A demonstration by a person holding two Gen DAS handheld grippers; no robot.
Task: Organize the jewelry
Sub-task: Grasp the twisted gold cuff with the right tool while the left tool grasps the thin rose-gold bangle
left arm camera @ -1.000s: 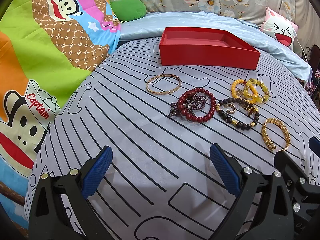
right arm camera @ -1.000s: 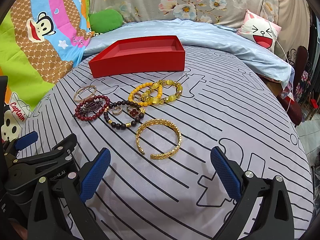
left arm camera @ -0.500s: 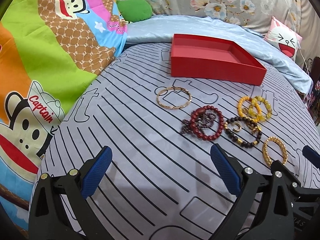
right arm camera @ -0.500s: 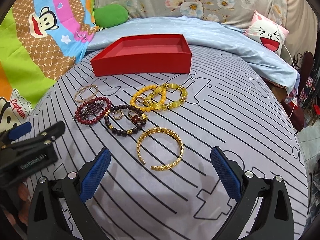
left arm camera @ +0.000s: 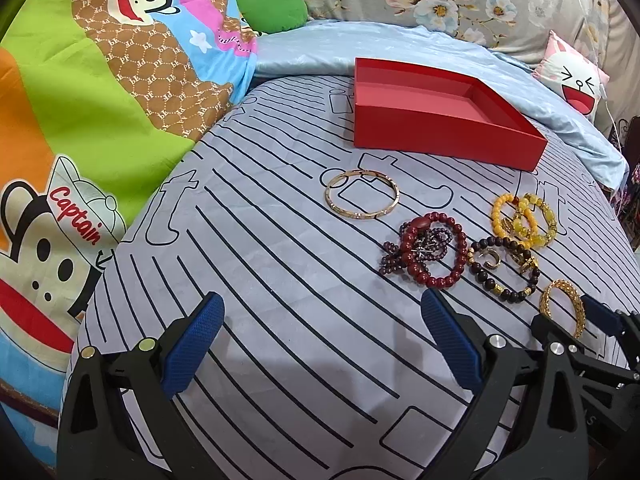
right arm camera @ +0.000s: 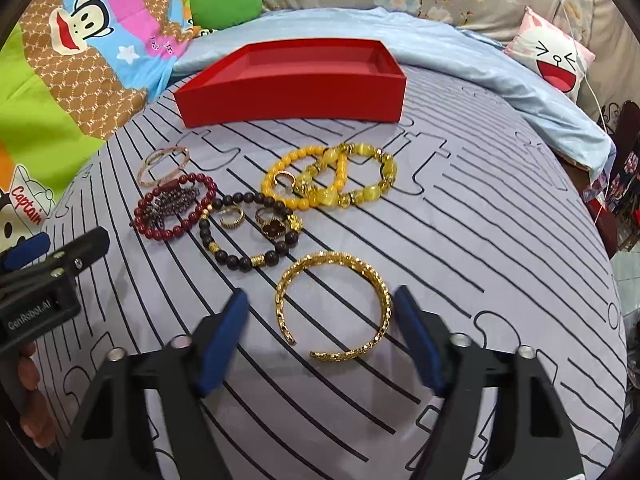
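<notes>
Both views bright, even indoor light, colours saturated. Soft shadows under left gripper (left arm camera: pixel 320 344) on sheet (left arm camera: pixel 280 280); faint ones by right gripper (right arm camera: pixel 320 336). Glints on gold bangle (right arm camera: pixel 334 306). Heavy fisheye bend and dark vignette at corners. Right gripper's fingertips (right arm camera: pixel 224 336) slightly blurred; centre sharp.

red tray (right arm camera: pixel 292 92), gold cuff (right arm camera: pixel 332 308), striped sheet (right arm camera: pixel 460 220)

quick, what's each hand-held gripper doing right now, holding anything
Left hand-held gripper: open, holding nothing, over bare striped bedsheet.
Right hand-held gripper: open, empty, fingers either side of the textured gold open cuff bangle.
</notes>
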